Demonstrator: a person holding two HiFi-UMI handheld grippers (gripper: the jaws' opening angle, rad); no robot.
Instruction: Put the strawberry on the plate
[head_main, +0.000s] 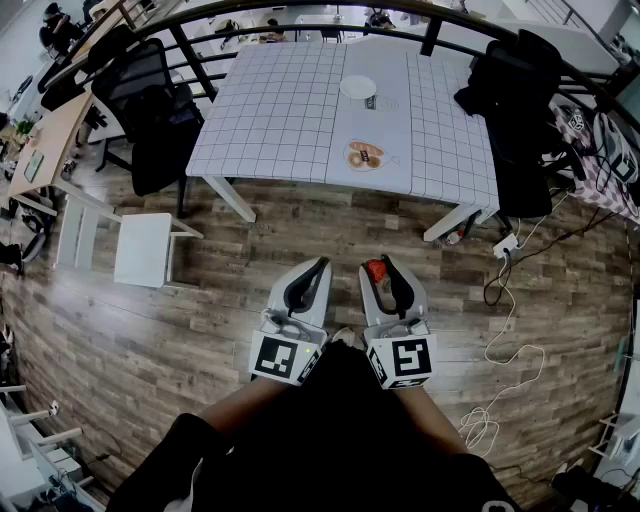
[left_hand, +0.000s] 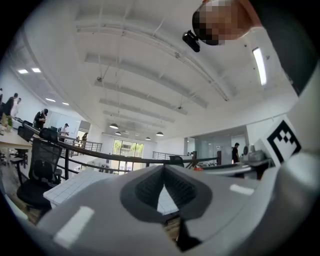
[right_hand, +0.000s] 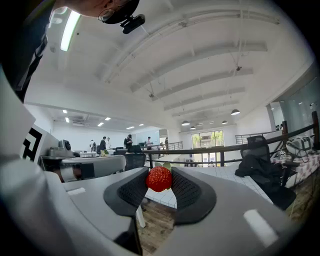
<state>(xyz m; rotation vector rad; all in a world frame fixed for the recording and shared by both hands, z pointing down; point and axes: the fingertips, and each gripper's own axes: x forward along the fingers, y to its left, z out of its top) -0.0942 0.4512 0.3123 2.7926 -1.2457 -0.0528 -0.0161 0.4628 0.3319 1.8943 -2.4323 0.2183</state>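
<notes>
At the bottom of the head view, the person's dark sleeves (head_main: 300, 440) run up to two grippers held side by side over the wooden floor (head_main: 200, 330). The left gripper (head_main: 318, 268) has its jaws closed tip to tip, with nothing between them. The right gripper (head_main: 382, 270), just beside it, has its jaws partly closed on the red strawberry (right_hand: 159, 179), which is pinched between the dark ribbed pads near their tips.

Farther up the frame, well apart from the grippers, stands a white table (head_main: 280, 120) with a grid pattern. A dish of brown food (head_main: 347, 157) sits near its front edge, and a bare white plate (head_main: 358, 87) lies behind it. A black chair (head_main: 150, 100) stands at the upper left, and another chair draped in dark cloth (head_main: 520, 110) at the upper right.
</notes>
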